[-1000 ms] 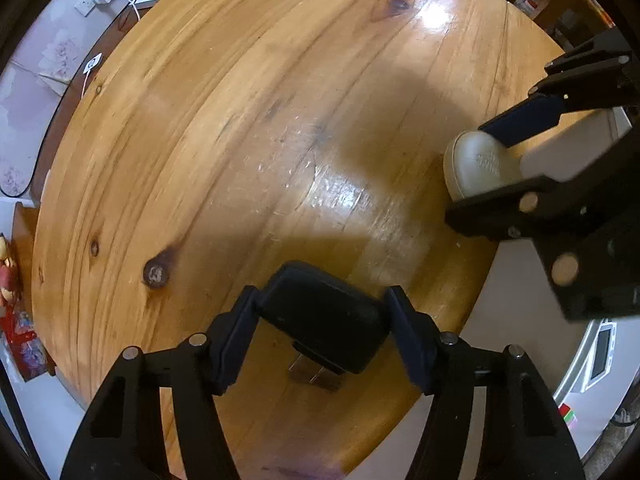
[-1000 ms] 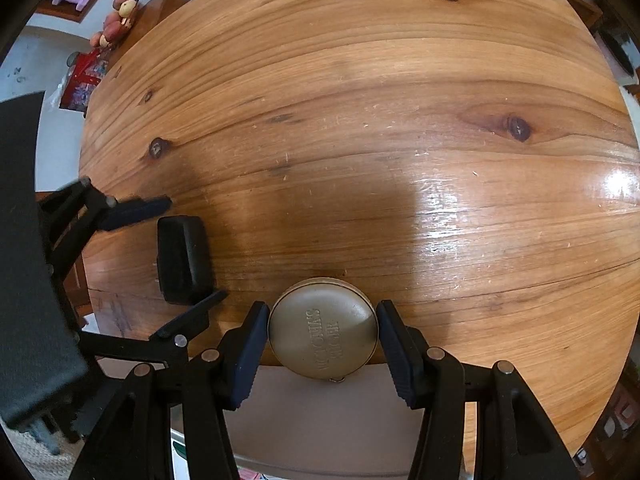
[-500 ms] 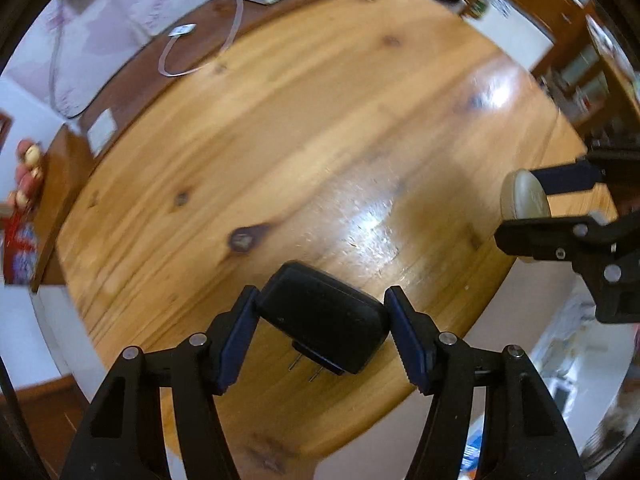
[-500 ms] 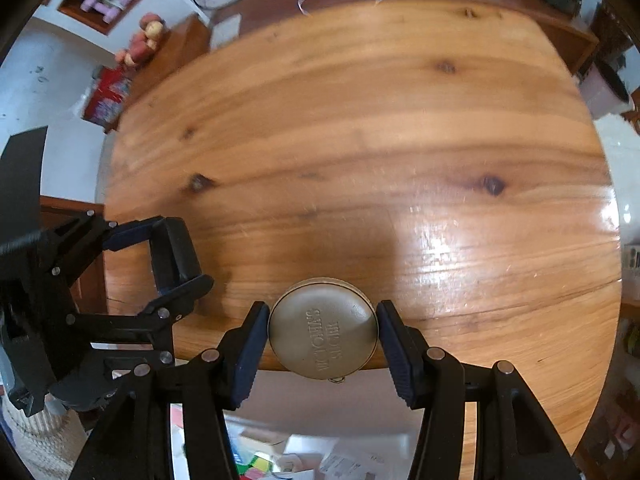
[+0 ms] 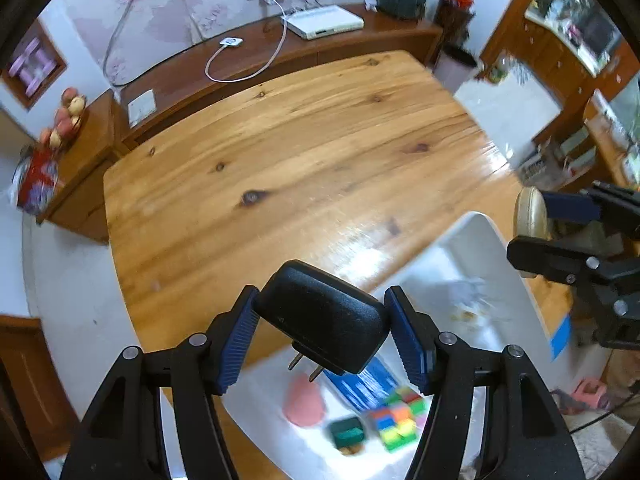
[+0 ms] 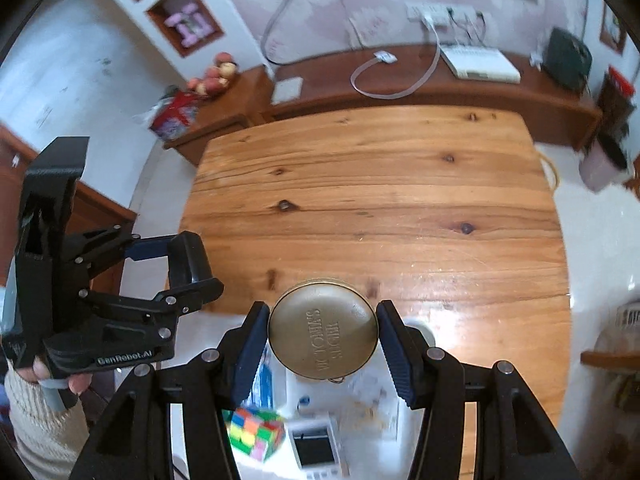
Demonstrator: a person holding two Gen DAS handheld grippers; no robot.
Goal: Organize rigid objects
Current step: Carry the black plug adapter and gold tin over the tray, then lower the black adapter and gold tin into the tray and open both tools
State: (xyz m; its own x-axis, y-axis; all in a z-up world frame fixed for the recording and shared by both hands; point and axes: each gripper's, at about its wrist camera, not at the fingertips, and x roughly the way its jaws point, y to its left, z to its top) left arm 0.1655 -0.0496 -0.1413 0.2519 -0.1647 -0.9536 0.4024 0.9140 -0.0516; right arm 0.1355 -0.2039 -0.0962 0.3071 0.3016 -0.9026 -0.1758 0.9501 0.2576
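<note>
While both loads are hanging above white bin (image 5: 492, 240) at lower frame: left gripper (image 5: 320, 336) clamping black charger (image 5: 320, 316), right gripper (image 6: 322, 340) pinching round brass tin (image 6: 322, 330). Judging: lowering before releasing, avoiding colour cube (image 6: 256, 432).

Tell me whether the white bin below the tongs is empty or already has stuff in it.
Not empty. The white bin already holds a colorful cube, a pink piece and a blue packet.

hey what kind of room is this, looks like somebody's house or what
Most likely a home living or dining room: a wooden table, a long sideboard carrying a white set-top box under wall sockets, and glass-fronted cabinets.
</note>
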